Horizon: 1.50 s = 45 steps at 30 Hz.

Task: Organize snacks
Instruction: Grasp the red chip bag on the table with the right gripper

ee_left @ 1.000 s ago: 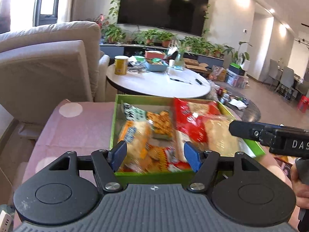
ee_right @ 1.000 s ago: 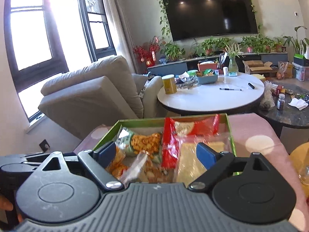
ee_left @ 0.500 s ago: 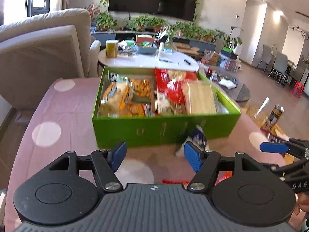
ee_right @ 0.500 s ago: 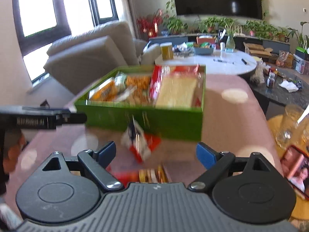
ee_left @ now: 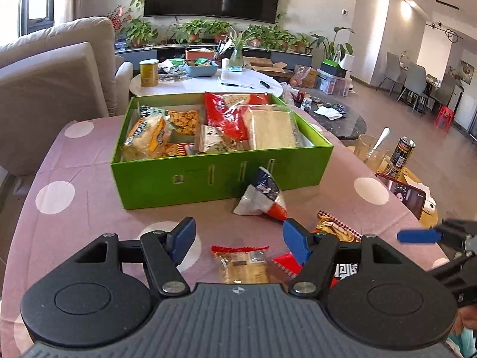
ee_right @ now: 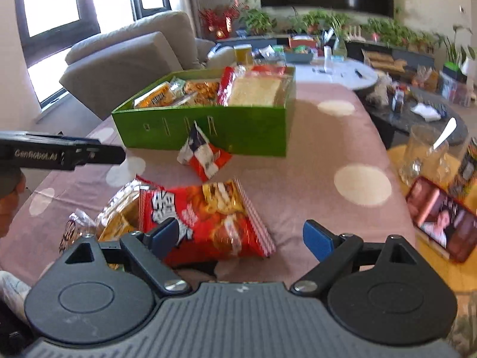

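A green box point(ee_left: 220, 176) point(ee_right: 247, 131) full of snack packs sits on the pink dotted tablecloth. A small white, blue and red pack point(ee_left: 262, 200) point(ee_right: 204, 155) stands against its front wall. Nearer lie a clear pack of biscuits point(ee_left: 243, 265) and a red snack bag point(ee_right: 205, 217), with a clear bread pack point(ee_right: 119, 211) to its left. My left gripper point(ee_left: 238, 241) is open and empty above the biscuit pack. My right gripper point(ee_right: 241, 235) is open and empty over the red bag.
A phone point(ee_right: 441, 223) point(ee_left: 405, 194), a glass with a spoon point(ee_right: 426, 152) and a can point(ee_left: 401, 152) sit on a side stand to the right. A beige sofa point(ee_left: 53, 89) is at the left. A white round table point(ee_left: 208, 83) stands behind the box.
Both grippers have pulled back from above the box and lowered toward the near table. Loose packs in front of the box have come into view. Both stay open.
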Tool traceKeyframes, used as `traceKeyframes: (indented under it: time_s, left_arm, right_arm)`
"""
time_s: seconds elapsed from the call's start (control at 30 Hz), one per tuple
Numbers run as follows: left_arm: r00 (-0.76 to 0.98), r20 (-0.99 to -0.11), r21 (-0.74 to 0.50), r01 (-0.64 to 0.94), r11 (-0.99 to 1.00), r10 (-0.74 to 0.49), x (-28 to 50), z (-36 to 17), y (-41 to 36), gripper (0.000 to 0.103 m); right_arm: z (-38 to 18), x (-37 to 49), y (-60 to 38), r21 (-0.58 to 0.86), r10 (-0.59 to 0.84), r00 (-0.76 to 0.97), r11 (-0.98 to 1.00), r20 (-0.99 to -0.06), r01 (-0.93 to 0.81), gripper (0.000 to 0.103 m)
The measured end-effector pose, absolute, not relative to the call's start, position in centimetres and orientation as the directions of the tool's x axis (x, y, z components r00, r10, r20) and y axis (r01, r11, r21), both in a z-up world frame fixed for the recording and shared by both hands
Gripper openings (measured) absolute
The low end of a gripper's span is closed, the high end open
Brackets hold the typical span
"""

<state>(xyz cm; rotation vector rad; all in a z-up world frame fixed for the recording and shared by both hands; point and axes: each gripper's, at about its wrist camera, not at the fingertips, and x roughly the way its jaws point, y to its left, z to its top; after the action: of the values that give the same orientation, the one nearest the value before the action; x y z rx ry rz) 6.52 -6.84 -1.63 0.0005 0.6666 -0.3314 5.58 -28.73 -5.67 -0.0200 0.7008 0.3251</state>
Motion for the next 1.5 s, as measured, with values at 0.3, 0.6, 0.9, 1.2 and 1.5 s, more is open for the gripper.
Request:
traceKeyframes:
  time_s: [0.3,0.6,0.9,1.2,1.5]
  left_arm:
    - [0.66,-0.638,-0.135,0.41,0.902,-0.396,7.6,-3.0,-9.6,0.041]
    - [0.585,-0.679,-0.165,0.467,0.869,-0.443,7.2,-5.1,-10.4,0.039]
    - [0.533,-0.674,-0.188,0.546,0.817,-0.511,5.6,-4.5,-11.4,0.04]
    - [0.586,-0.69,-0.152,0.457,0.876,-0.425,9.7,-4.9,-10.4,0.042]
    - [0.545,-0.687,-0.183,0.51,0.841,-0.48,9.0,-5.2,-11.6,0.039]
  right_arm:
    - [-7.3,6.3,-29.6,0.28,0.346,0.622,0.938,-0.702,-0.206,0.068]
    - [-7.3,9.0,-29.7,0.355,0.366,0.63,0.923,-0.686,-0.149,0.067]
    - [-5.7,11.1,-28.2,0.305,0.331,0.666,0.939,-0.669,-0.161,0.067]
    - [-5.7,10.8,-29.1,0.333,0.312,0.65,0.938,-0.692,-0.096,0.072]
    - [-6.5,12.4,-28.3,0.37,0.33,0.623,0.926,-0.709,-0.069,0.075]
